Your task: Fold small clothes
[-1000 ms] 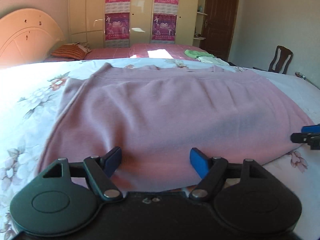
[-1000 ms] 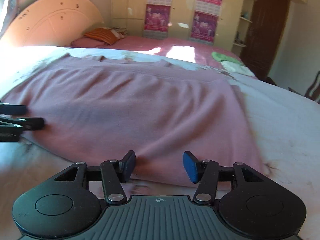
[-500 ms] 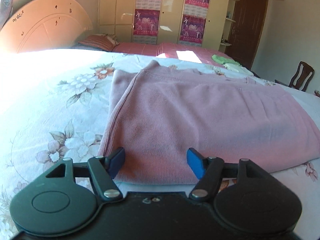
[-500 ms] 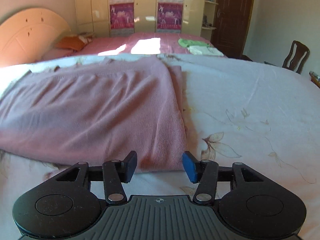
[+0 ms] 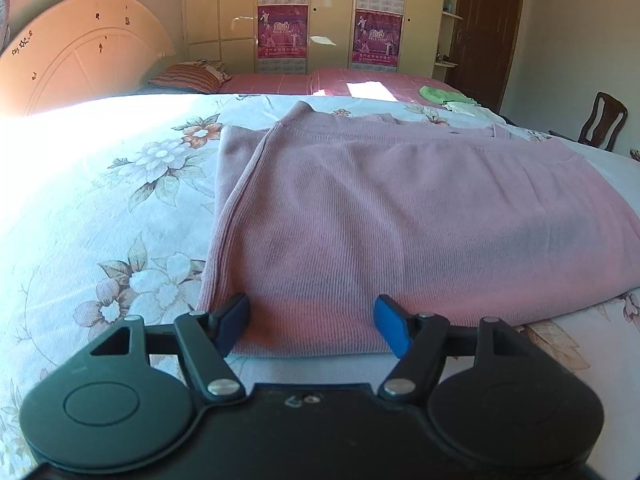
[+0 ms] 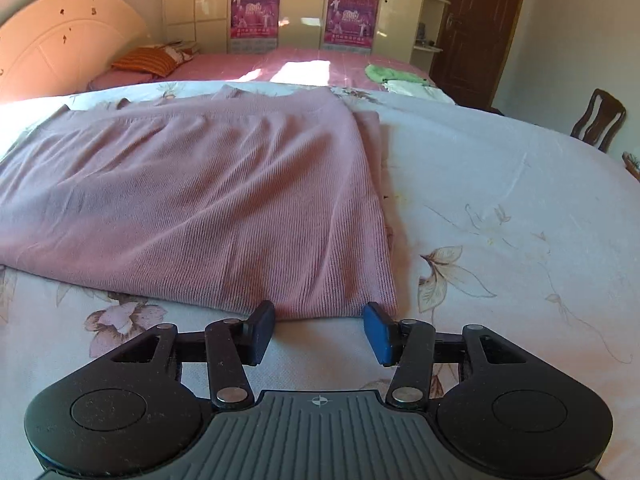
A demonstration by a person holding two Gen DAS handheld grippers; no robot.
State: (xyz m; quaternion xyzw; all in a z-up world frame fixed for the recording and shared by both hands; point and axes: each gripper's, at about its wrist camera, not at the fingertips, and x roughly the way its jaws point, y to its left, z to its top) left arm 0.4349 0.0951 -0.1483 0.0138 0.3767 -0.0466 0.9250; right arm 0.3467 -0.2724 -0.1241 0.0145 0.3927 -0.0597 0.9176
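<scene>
A pink knit garment (image 5: 392,216) lies folded flat on the floral bedsheet (image 5: 100,208). My left gripper (image 5: 314,328) is open, its blue pads straddling the garment's near left corner at the hem. In the right wrist view the same garment (image 6: 208,200) spreads to the left, and my right gripper (image 6: 320,332) is open just in front of its near right corner, pads either side of the hem edge. Neither gripper holds cloth.
A second bed with a pink cover (image 6: 280,64) stands behind, with a striped pillow (image 5: 188,78) and green and white clothes (image 6: 392,76). A wooden chair (image 5: 604,120) is at the right. Wardrobes with posters (image 5: 328,16) line the back wall.
Both grippers moved outward from the middle of the garment's near edge to its corners, left to the left corner, right to the right corner. Both stayed open.
</scene>
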